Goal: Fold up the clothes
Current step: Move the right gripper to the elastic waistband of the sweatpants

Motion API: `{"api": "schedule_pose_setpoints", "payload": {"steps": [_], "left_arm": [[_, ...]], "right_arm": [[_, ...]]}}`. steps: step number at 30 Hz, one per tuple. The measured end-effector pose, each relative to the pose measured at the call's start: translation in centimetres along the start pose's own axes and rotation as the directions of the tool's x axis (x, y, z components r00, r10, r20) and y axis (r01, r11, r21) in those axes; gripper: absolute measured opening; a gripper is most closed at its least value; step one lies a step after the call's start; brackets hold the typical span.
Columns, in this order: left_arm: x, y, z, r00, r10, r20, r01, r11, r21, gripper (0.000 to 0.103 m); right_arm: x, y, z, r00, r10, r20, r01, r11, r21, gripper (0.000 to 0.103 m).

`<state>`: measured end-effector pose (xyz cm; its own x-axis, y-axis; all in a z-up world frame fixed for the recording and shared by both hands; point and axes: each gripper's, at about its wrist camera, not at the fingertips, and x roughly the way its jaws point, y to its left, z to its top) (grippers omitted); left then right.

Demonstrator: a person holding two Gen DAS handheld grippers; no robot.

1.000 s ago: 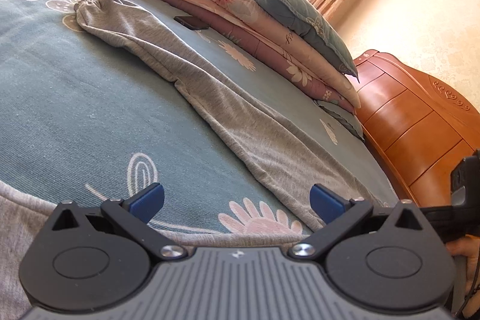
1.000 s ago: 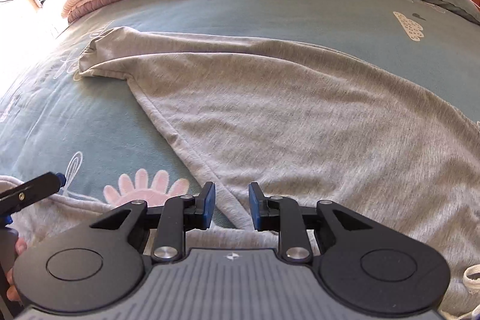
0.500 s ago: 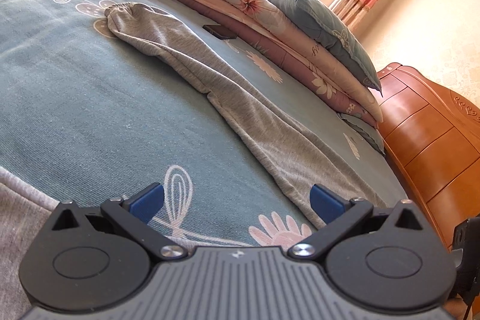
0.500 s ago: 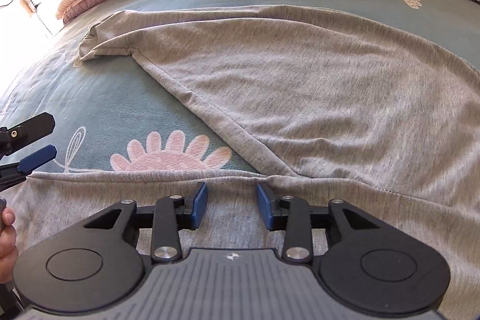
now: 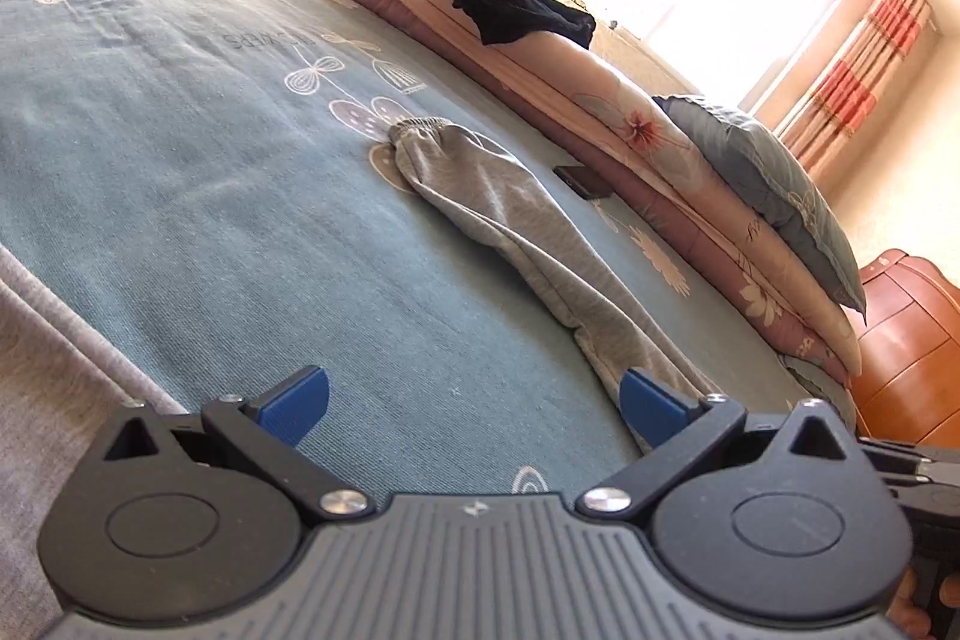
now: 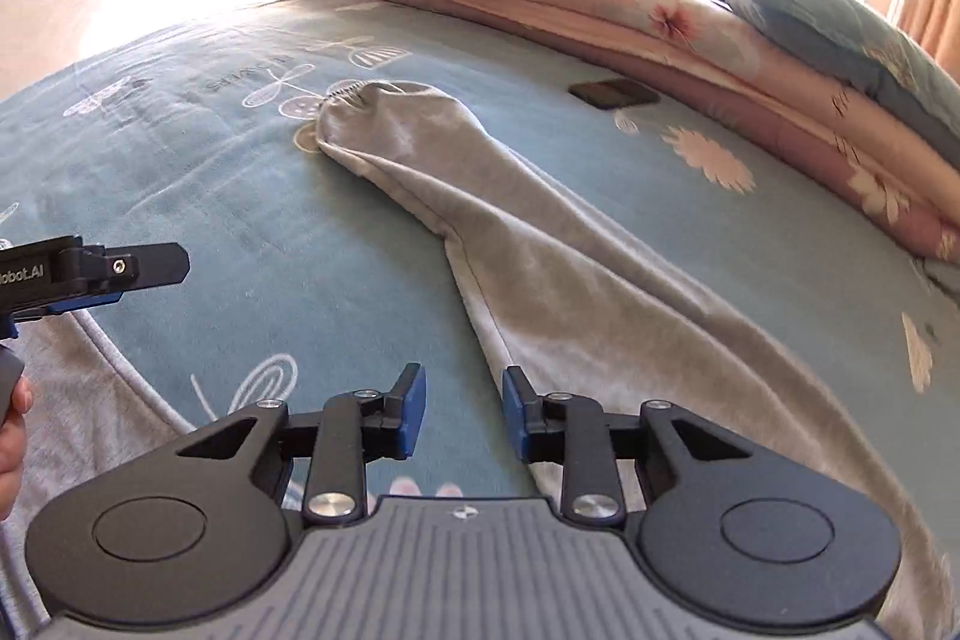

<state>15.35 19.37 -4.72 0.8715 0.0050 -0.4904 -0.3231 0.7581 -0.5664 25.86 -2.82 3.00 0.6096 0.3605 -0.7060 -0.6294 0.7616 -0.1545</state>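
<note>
From the left wrist view, my left gripper point(image 5: 474, 403) stands spread wide with nothing between its blue pads, only the teal bedsheet point(image 5: 180, 172) beneath. The grey garment point(image 5: 510, 232) lies across the bed ahead and to the right, one long sleeve ending in a gathered cuff point(image 5: 420, 127) at the far end; another grey part of it shows at the left edge of this view. It looks like a thin, limp knit: light, soft, sure to sag and drag when lifted.

From the right wrist view, my right gripper point(image 6: 463, 415) has just been closing, yet a gap remains and no cloth sits between the pads. The sleeve's near edge runs just past the right pad. I judge the cuff or that hemmed edge the best place to pinch, since a doubled seam gives the pads something to bite; mid-panel cloth would bunch and slip.
</note>
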Motion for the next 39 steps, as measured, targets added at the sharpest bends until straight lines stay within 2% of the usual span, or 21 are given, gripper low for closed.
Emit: {"api": "schedule_pose_setpoints", "payload": {"steps": [4,7,9,12,14,16,21,26,31,34,37,39], "left_arm": [[0.0,1.8,1.0,1.000,0.019,0.014,-0.018,0.998,-0.065,0.102],[0.0,2.6,1.5,0.999,0.030,0.017,-0.029,0.995,-0.093,0.102],[0.4,2.8,1.6,0.999,0.035,0.005,-0.034,0.994,-0.106,0.102],[1.1,2.4,1.2,0.999,0.040,-0.032,-0.043,0.994,-0.097,0.102],[1.4,1.9,0.9,0.999,0.016,-0.051,-0.020,0.997,-0.081,0.102],[1.3,1.7,0.7,0.998,-0.007,-0.057,0.003,0.998,-0.066,0.102],[0.9,2.1,0.8,0.999,-0.026,-0.035,0.025,0.998,-0.050,0.102],[1.0,2.5,0.9,0.997,-0.066,-0.036,0.063,0.995,-0.077,0.102],[0.9,2.6,0.9,0.996,-0.085,-0.025,0.082,0.993,-0.089,0.102],[1.4,2.3,0.8,0.994,-0.105,-0.038,0.101,0.991,-0.087,0.102],[1.6,2.0,0.6,0.994,-0.096,-0.046,0.092,0.993,-0.068,0.102],[1.7,1.9,0.5,0.994,-0.098,-0.051,0.095,0.993,-0.065,0.102]], "right_arm": [[4.9,1.5,4.0,1.000,0.020,-0.001,-0.020,0.993,-0.115,0.032],[7.5,1.6,6.1,0.999,0.034,0.012,-0.032,0.991,-0.127,0.032],[8.1,0.7,7.5,0.998,0.039,0.040,-0.035,0.996,-0.086,0.032],[8.3,-1.3,8.8,0.997,0.002,0.071,-0.001,1.000,-0.010,0.032],[8.9,-2.6,9.5,0.997,-0.017,0.070,0.014,0.999,0.036,0.024],[9.9,-3.3,10.3,0.998,-0.024,0.064,0.020,0.998,0.054,0.024],[14.1,-4.1,13.5,0.999,-0.030,0.045,0.026,0.996,0.081,0.024],[19.3,-4.6,16.4,0.999,0.018,0.038,-0.023,0.988,0.150,0.024],[24.2,-5.5,18.2,1.000,-0.021,0.012,0.018,0.983,0.182,0.024],[26.9,-5.9,18.5,0.999,-0.021,-0.034,0.028,0.977,0.210,0.024],[27.3,-4.6,18.3,1.000,0.012,-0.004,-0.011,0.988,0.154,0.024],[26.5,-3.6,18.1,0.995,0.096,0.024,-0.099,0.988,0.119,0.024]]}}
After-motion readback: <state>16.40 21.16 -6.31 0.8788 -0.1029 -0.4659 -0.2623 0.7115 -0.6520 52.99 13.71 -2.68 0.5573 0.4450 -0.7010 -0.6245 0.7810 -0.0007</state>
